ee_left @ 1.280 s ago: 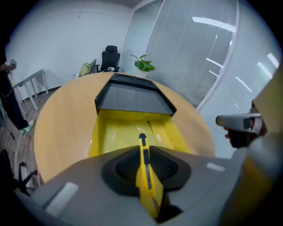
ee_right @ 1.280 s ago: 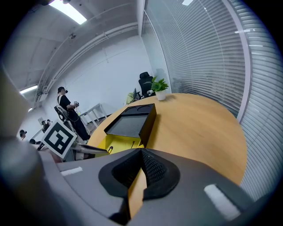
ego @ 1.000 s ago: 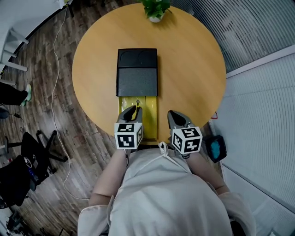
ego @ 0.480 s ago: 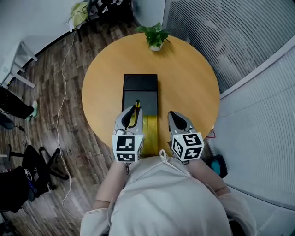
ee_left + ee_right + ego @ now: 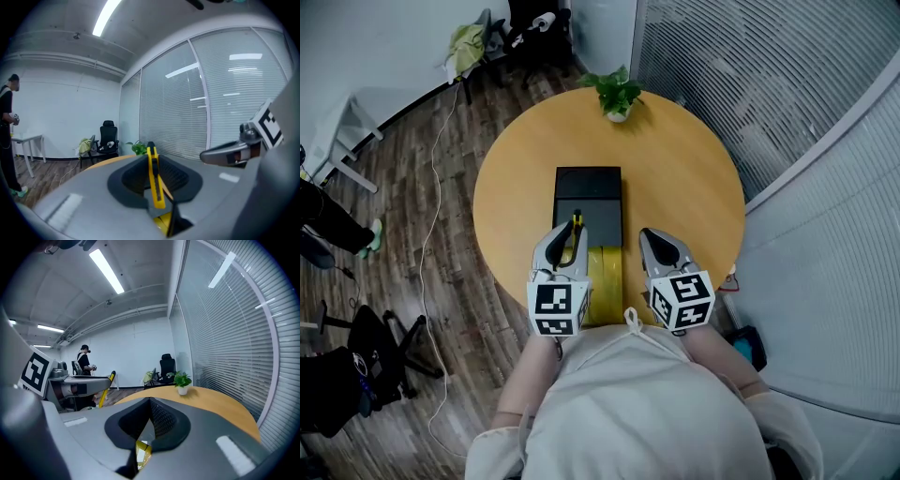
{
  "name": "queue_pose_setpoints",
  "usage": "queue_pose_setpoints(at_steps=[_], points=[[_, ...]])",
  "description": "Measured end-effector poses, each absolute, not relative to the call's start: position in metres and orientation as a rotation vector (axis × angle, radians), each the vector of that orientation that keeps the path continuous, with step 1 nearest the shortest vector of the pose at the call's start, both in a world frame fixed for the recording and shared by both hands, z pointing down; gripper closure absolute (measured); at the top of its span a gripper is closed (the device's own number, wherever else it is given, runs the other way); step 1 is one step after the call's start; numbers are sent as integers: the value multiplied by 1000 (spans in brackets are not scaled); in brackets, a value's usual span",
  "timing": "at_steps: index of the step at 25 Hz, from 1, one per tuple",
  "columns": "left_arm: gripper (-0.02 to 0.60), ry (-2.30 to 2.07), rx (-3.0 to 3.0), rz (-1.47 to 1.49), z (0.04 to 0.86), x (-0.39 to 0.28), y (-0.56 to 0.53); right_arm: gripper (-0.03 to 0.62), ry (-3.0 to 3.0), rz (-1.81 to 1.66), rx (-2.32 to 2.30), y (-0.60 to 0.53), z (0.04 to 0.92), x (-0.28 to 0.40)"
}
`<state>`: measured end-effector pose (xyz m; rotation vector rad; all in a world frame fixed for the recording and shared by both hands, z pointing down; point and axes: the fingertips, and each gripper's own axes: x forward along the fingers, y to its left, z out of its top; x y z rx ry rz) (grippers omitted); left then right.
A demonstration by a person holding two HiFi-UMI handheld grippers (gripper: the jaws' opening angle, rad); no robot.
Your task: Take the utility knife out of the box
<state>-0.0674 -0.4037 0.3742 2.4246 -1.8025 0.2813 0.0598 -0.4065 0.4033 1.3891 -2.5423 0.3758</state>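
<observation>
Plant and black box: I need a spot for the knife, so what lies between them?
Nothing: the head view shows bare table between plant and black box.

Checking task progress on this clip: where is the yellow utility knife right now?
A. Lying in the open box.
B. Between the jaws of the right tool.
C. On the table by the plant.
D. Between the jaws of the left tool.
D: the left gripper view shows the utility knife clamped between the jaws of the left tool.
</observation>
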Motion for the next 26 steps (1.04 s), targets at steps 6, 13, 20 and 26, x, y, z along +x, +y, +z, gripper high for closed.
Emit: queue_pose_setpoints(at_steps=[6,13,20,26], points=[[512,-1794,2467,299,370,-58,-397,594,-2547,366,1384,-401,402,58],[512,-1786,2447,293,374,-59,-391,594,-2536,369,1396,-399,404,59],[512,-1775,2444,316,381,-57,-384,594,-2524,398,1384,-392,414,58],[512,-1773,2432,332,388,-61,-381,594,-2506,426,1361,-387,426,53]])
